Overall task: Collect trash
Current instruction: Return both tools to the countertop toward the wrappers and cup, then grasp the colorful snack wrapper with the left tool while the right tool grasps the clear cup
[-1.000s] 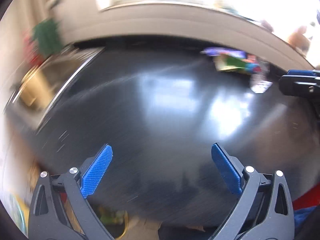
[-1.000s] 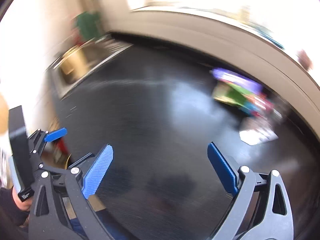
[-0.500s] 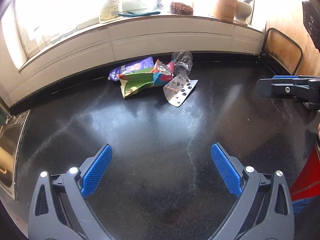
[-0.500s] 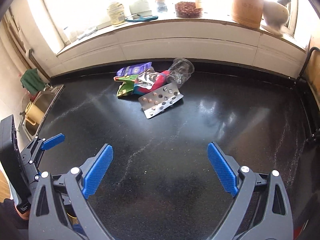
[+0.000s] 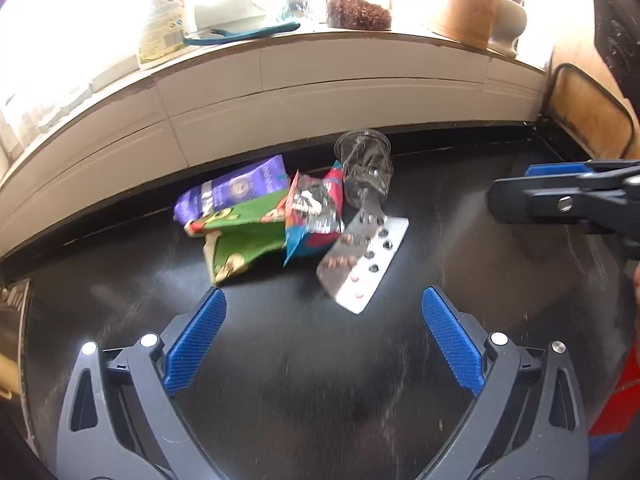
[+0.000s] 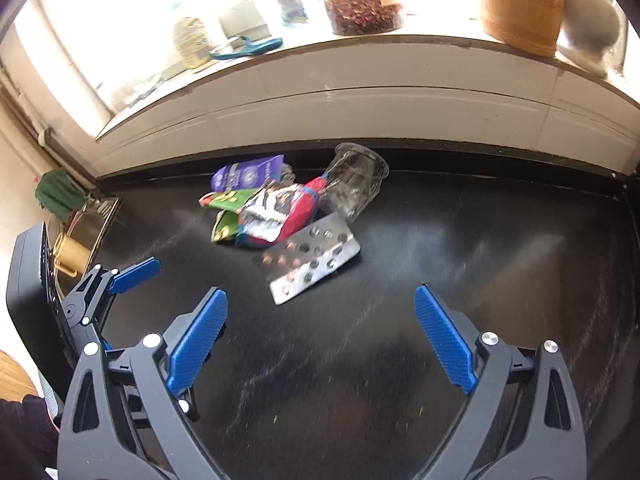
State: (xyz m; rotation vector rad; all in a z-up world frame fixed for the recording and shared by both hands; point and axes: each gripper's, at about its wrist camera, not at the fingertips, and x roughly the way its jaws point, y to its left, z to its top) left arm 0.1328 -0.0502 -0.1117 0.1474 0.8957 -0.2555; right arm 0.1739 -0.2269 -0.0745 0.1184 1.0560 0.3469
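A heap of trash lies on the black counter (image 5: 320, 360) by the back wall: a purple wrapper (image 5: 236, 190), a green wrapper (image 5: 248, 240), a red and silver packet (image 5: 316, 208), a clear plastic cup (image 5: 366, 164) on its side, and a silver blister pack (image 5: 366, 260). The same heap shows in the right wrist view, with the blister pack (image 6: 316, 258) nearest and the cup (image 6: 356, 182) behind. My left gripper (image 5: 322, 336) is open a short way in front of the heap, holding nothing. My right gripper (image 6: 320, 332) is open too, empty, just short of the blister pack.
A tiled wall and a window sill (image 5: 280, 44) with jars, a bottle and a wooden pot run behind the counter. A sink (image 6: 86, 224) with a yellow cup lies at the far left. A wooden board (image 5: 584, 108) leans at the right end.
Both grippers have swung from the sink side toward the trash heap and moved closer to it. The heap now looks larger and nearer. Both stay open.
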